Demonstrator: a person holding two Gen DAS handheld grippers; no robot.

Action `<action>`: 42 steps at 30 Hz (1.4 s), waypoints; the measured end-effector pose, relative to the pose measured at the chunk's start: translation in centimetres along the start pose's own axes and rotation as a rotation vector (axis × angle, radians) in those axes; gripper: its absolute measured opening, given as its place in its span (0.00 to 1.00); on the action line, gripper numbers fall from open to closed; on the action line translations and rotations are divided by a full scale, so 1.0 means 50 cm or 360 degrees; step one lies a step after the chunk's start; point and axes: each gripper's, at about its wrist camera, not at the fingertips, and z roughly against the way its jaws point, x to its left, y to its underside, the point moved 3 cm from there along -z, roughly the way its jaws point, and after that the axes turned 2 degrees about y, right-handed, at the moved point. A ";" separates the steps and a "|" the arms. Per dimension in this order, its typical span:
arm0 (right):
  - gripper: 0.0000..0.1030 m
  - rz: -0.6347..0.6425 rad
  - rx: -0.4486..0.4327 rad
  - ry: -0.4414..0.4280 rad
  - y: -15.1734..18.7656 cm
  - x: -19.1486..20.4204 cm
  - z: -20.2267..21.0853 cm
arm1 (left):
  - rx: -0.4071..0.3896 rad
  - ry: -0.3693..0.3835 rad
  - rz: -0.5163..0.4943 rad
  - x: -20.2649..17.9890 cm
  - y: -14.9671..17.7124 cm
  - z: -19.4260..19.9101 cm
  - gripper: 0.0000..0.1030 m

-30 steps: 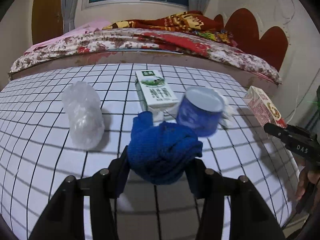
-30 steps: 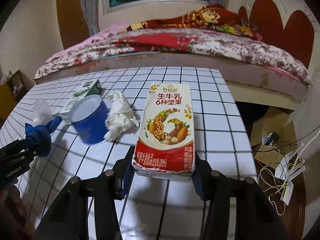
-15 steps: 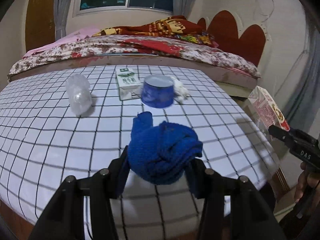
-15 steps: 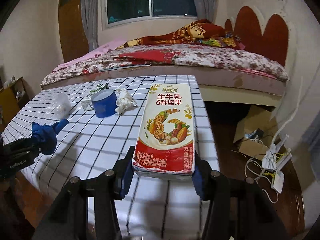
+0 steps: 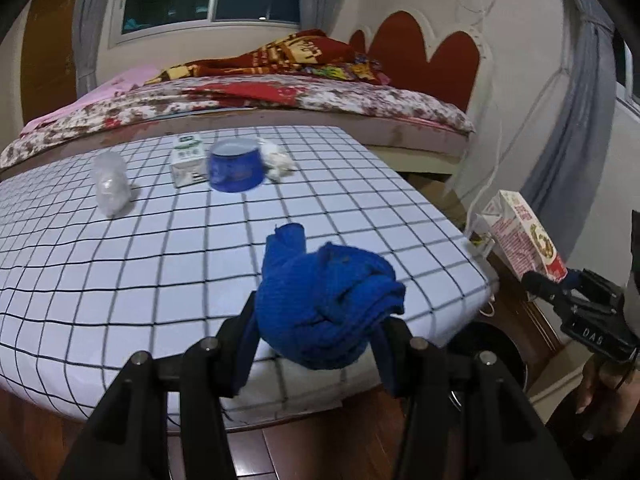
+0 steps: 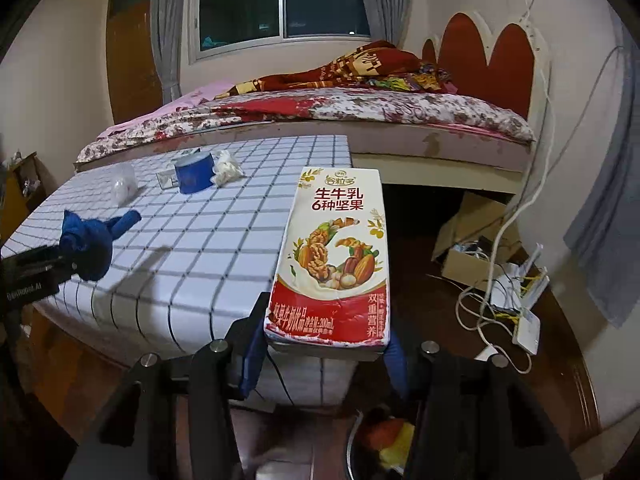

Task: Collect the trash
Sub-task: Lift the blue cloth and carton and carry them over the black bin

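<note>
Looking along my left gripper [image 5: 316, 344], I see it clamped on a blue cloth [image 5: 324, 304] above the table [image 5: 360, 216] edge; a blue cup [image 5: 236, 166], green carton [image 5: 186, 160], tissue [image 5: 278, 158] and plastic wrap [image 5: 110, 182] await collection. Along my right gripper [image 6: 326, 354], clamped on a nut-milk carton [image 6: 334, 256], a bin [image 6: 380, 440] sits below.

A crumpled blue cloth [image 5: 328, 308] is pinched in the left claw [image 5: 316, 336]; a red-and-white milk carton [image 6: 334, 264] (nuts pictured on its face) is clamped in the right claw [image 6: 326, 344].
</note>
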 end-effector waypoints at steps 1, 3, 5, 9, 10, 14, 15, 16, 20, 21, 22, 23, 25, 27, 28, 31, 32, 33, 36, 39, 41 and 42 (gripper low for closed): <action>0.51 0.0001 0.0008 0.0011 0.010 -0.006 0.004 | 0.0002 0.0010 -0.0019 -0.012 0.003 0.001 0.50; 0.51 -0.0017 0.0029 0.0034 0.033 -0.025 0.014 | 0.0005 0.0026 -0.0032 -0.029 0.011 0.004 0.50; 0.51 -0.0047 0.0041 0.0050 0.046 -0.043 0.022 | 0.0016 0.0047 -0.0044 -0.047 0.017 0.002 0.50; 0.51 -0.0102 0.0058 0.0102 0.074 -0.082 0.036 | 0.0036 0.0101 -0.0075 -0.084 0.024 -0.006 0.50; 0.51 -0.0107 0.0062 0.0115 0.078 -0.089 0.037 | 0.0042 0.0118 -0.0090 -0.097 0.024 -0.008 0.50; 0.51 -0.0132 0.0077 0.0163 0.095 -0.118 0.049 | 0.0060 0.0174 -0.0138 -0.142 0.026 -0.017 0.50; 0.51 -0.0134 0.0077 0.0185 0.099 -0.126 0.053 | 0.0064 0.0191 -0.0153 -0.154 0.027 -0.019 0.50; 0.51 -0.0140 0.0080 0.0195 0.105 -0.132 0.056 | 0.0069 0.0212 -0.0174 -0.170 0.027 -0.023 0.50; 0.51 -0.0177 0.0121 0.0244 0.134 -0.163 0.059 | 0.0085 0.0273 -0.0226 -0.215 0.026 -0.033 0.50; 0.51 -0.0179 0.0130 0.0253 0.141 -0.169 0.059 | 0.0091 0.0295 -0.0244 -0.231 0.027 -0.036 0.50; 0.51 -0.0182 0.0147 0.0267 0.150 -0.177 0.057 | 0.0095 0.0307 -0.0253 -0.239 0.028 -0.038 0.50; 0.51 -0.0195 0.0166 0.0274 0.158 -0.184 0.056 | 0.0103 0.0328 -0.0271 -0.254 0.031 -0.041 0.50; 0.51 -0.0213 0.0187 0.0291 0.172 -0.200 0.058 | 0.0114 0.0352 -0.0301 -0.277 0.039 -0.046 0.50; 0.51 -0.0224 0.0192 0.0309 0.182 -0.212 0.065 | 0.0130 0.0373 -0.0319 -0.293 0.044 -0.051 0.50; 0.51 -0.0233 0.0197 0.0314 0.187 -0.218 0.068 | 0.0141 0.0387 -0.0330 -0.303 0.049 -0.055 0.50; 0.51 -0.0250 0.0221 0.0328 0.205 -0.235 0.075 | 0.0176 0.0426 -0.0352 -0.328 0.064 -0.064 0.50; 0.51 -0.0249 0.0231 0.0332 0.211 -0.238 0.076 | 0.0187 0.0440 -0.0365 -0.339 0.069 -0.067 0.50; 0.51 -0.0246 0.0244 0.0337 0.218 -0.240 0.075 | 0.0195 0.0450 -0.0371 -0.346 0.072 -0.069 0.50; 0.51 -0.0229 0.0279 0.0370 0.239 -0.252 0.076 | 0.0233 0.0495 -0.0405 -0.374 0.088 -0.078 0.50; 0.51 -0.0245 0.0313 0.0382 0.260 -0.269 0.076 | 0.0275 0.0539 -0.0437 -0.402 0.112 -0.084 0.50; 0.51 -0.0253 0.0331 0.0383 0.274 -0.278 0.078 | 0.0305 0.0563 -0.0450 -0.419 0.125 -0.089 0.50; 0.51 -0.0257 0.0339 0.0378 0.279 -0.280 0.079 | 0.0315 0.0576 -0.0455 -0.426 0.132 -0.090 0.50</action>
